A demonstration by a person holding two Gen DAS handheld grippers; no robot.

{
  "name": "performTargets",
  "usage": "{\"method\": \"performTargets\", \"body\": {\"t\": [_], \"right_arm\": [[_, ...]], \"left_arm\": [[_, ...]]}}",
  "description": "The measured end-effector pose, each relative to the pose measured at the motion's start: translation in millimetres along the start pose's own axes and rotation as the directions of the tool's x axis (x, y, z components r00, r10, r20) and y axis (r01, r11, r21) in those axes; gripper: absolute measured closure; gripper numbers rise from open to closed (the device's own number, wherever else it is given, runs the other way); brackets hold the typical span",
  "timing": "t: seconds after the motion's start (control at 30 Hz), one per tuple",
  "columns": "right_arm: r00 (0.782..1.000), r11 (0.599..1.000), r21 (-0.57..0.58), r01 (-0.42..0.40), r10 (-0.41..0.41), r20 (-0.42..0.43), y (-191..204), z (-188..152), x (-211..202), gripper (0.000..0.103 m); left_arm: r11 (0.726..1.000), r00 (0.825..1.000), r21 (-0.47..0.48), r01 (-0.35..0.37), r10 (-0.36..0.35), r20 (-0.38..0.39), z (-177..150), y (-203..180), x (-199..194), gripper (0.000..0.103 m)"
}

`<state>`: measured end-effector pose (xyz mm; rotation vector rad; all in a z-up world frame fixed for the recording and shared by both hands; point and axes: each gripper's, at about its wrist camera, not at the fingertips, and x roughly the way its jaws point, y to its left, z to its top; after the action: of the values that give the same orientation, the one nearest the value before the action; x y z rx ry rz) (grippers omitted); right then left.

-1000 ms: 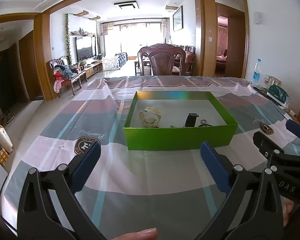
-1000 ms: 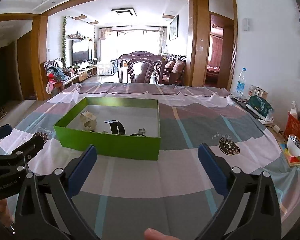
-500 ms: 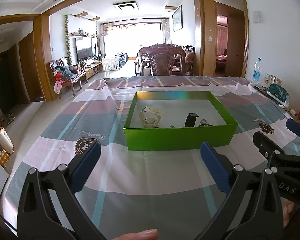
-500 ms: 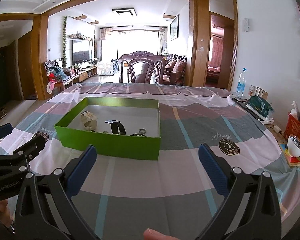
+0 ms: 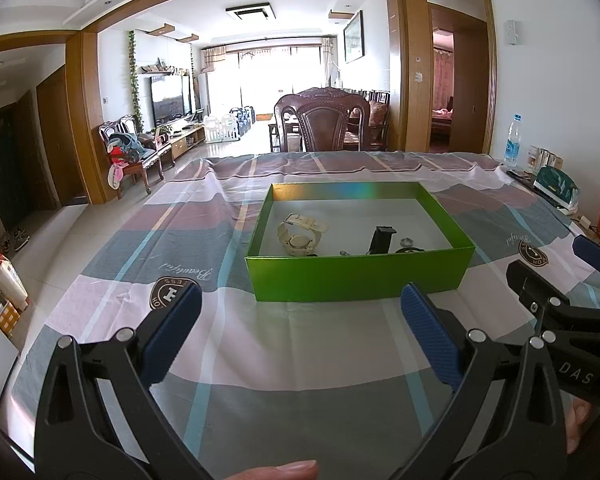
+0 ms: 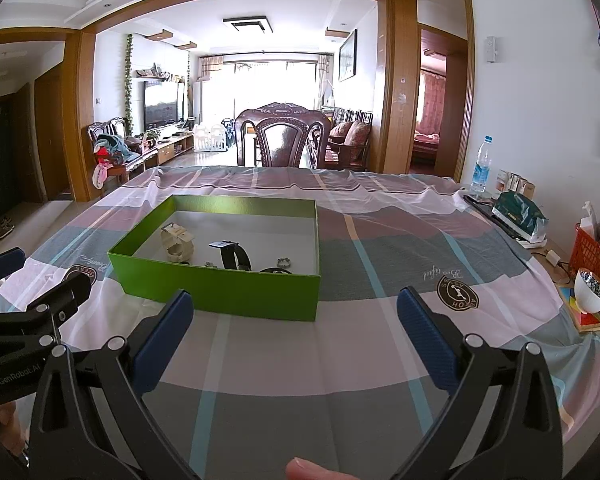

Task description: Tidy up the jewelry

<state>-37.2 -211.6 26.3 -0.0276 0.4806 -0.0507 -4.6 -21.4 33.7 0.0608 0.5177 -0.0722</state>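
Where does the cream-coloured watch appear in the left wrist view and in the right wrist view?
Left wrist view: the cream watch lies in the left half of the green box, a little above the picture's centre.
Right wrist view: the cream watch is left of centre, again in the box's left part.
Shared landmark: the black watch lies to its right in both views.

Bare tablecloth point(image 5: 300, 360) ahead, green box point(image 5: 358, 278) walls block low approach
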Motion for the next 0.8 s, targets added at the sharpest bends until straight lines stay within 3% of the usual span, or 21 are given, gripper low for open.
{"method": "performTargets", "body": {"t": [0.8], "right_arm": [[1.000, 1.000, 0.002, 0.001, -0.001, -0.009, -1.6, -2.8, 0.4, 0.004]], "left_arm": [[1.000, 1.000, 0.000, -0.001, 0.001, -0.005, -0.6, 0.5, 0.0, 0.004]]}}
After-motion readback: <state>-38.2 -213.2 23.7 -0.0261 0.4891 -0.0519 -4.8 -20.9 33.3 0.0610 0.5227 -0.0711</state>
